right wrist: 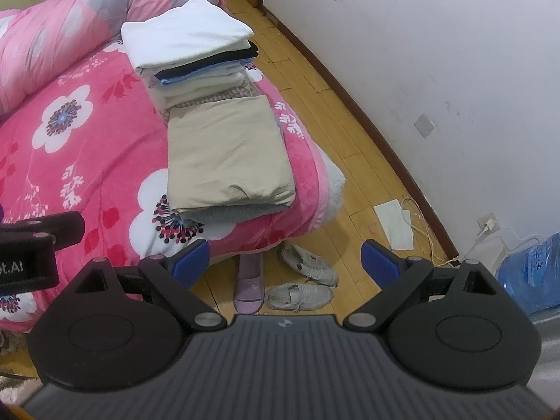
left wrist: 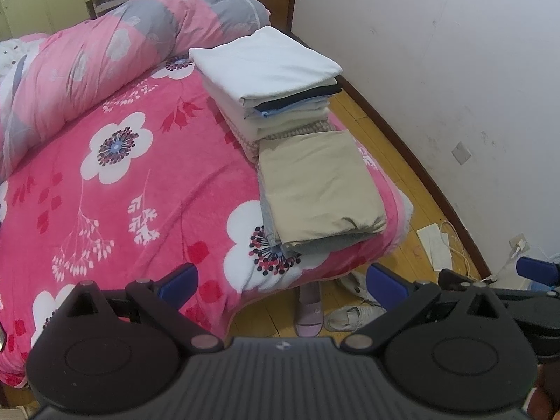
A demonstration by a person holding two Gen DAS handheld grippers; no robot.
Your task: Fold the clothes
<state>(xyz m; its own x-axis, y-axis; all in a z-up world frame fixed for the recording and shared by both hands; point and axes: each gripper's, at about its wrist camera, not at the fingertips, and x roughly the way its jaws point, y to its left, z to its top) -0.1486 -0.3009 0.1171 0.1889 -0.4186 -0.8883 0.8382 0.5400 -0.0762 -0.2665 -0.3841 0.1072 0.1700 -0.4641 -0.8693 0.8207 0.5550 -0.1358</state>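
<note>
Pink fleece bedspread [left wrist: 140, 192] printed with white flowers covered the bed, and on its corner nearest the wall sat two piles of folded clothes. The taller pile [left wrist: 269, 91], farther back, was topped by a folded white garment [left wrist: 262, 64], with a black layer, a pale blue layer and cream layers under it. Just in front of it, touching its lower edge, lay a folded beige garment [left wrist: 318, 189] on top of a grey folded piece, close to the bed's edge. A rolled pink and grey quilt [left wrist: 105, 52] lay along the far side of the bed.

The left gripper [left wrist: 281, 280] hung above the near corner of the bed with its blue-tipped fingers spread wide and nothing between them. The right gripper [right wrist: 285, 260] was likewise released and empty, hanging over the wooden floor [right wrist: 350, 147] beside the bed. Both stood well apart from the piles.

On the floor below the bed corner lay a lilac slipper [right wrist: 249, 287] and two worn white sneakers [right wrist: 304, 280], with a white sheet of paper [right wrist: 393, 225] and a cable near the wall. A blue plastic bag [right wrist: 532, 269] sat at the right edge of the right wrist view.
</note>
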